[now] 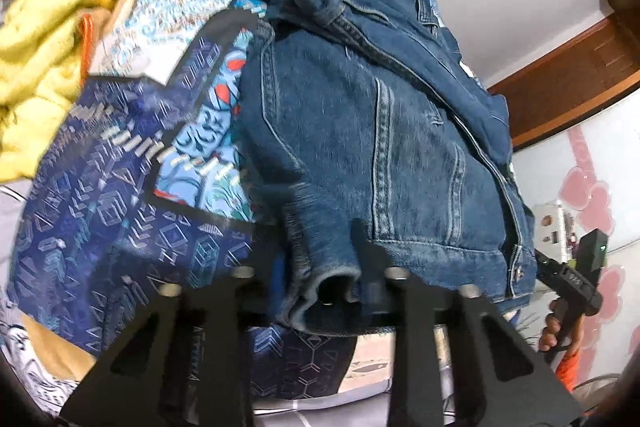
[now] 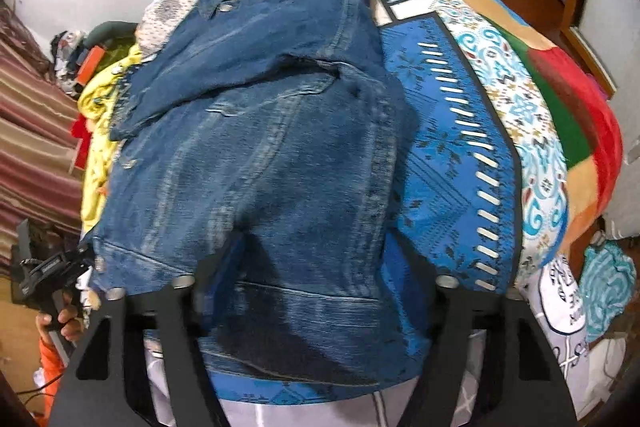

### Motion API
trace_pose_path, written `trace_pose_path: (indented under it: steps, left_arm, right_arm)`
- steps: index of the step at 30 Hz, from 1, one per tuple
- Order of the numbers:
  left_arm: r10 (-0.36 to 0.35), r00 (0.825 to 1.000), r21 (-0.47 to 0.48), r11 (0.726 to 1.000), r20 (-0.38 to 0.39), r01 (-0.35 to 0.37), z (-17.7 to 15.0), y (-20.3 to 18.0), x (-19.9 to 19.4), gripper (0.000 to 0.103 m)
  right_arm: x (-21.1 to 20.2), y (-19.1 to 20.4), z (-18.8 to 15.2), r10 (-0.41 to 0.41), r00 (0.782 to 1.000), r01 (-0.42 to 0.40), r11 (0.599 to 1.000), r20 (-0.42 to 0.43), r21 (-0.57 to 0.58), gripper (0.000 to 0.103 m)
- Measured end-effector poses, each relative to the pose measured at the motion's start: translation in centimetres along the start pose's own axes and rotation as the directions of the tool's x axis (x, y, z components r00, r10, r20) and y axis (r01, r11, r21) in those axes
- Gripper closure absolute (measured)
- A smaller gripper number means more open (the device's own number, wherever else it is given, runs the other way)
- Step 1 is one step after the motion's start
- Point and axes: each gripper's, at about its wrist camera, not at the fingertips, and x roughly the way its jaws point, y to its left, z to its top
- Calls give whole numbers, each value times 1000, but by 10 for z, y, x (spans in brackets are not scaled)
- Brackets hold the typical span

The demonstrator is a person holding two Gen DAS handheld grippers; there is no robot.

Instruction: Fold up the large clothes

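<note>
Denim jacket (image 1: 360, 131), spread on patterned bedspread (image 1: 100, 207) for folding; left tongs (image 1: 320, 291) clamped on sleeve cuff (image 1: 320, 287), right tongs (image 2: 316, 283) apart over hem

Faded blue denim jacket (image 2: 260, 155) on blue geometric-patterned bedspread (image 2: 448, 155).

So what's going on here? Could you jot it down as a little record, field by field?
garment: denim jacket, dark blue, lying on the bed
surface: patchwork bedspread, blue patterned
left gripper: at the jacket's sleeve cuff, cuff bunched between its fingers; grip unclear
right gripper: jaws wide apart, at the jacket's hem
nearby: yellow cloth heaped beside the jacket
fold: one sleeve lies across the chest; not finished
</note>
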Motion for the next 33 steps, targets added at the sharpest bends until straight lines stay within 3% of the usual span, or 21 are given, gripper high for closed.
trace_pose_path:
  steps: [1,6,7,16,21,26,33]
  left_arm:
    - [-1,1000,6,1000,7,1,1,-2,-2,82]
    - [38,997,62,997,71,-43,10,-21,-18,88]
    - [47,994,71,996,96,-54,14,-26,-23,88]
    - [11,972,130,991,236,-43,67,-60,-54,90]
    - [-6,952,145,989,307,-41,112,-79,-62,91]
    - [-14,937,161,986,348,-45,162,-96,-54,92]
    - [25,920,155,984,391,-93,235,-109,-23,92]
  right_arm:
    - [0,1,0,7,1000,-7,1000,5,-4,49]
    - [-5,5,10,13,999,-13,1000,43,-10,88]
    - [-7,5,13,23,999,-23,1000,48,-12,90]
    - [-33,43,62,82,983,-56,985,164,-160,94]
    - [-34,64,101,67,965,-7,973,252,-231,95]
    - [-31,69,155,28,941,53,973,339,-226,96]
    - [-6,71,217,-26,924,107,975,381,-195,96]
